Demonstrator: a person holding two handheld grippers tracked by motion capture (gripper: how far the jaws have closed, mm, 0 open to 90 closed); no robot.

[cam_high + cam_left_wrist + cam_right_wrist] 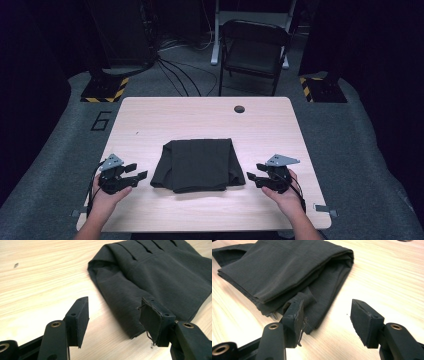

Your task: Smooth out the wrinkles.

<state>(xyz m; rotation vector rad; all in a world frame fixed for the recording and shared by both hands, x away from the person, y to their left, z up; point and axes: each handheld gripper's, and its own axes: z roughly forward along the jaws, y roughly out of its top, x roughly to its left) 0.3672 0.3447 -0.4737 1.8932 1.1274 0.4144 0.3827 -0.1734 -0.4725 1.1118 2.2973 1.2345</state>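
Note:
A folded dark garment (197, 164) lies in the middle of the light wooden table (150, 115). My left gripper (140, 171) is just off the garment's left edge, jaws apart with nothing between them; in the left gripper view (115, 317) the cloth (160, 272) lies beside the right jaw's pad. My right gripper (254, 171) is at the garment's right edge, also apart and empty. In the right gripper view (327, 315) the folded cloth (282, 267) lies behind and left of the left jaw, with bare table between the pads.
A round hole (239, 108) sits near the table's far edge. A dark folding chair (254, 50) stands beyond the table, with cables (175, 70) on the floor. Two hazard-striped stand bases (105, 89) flank the far corners.

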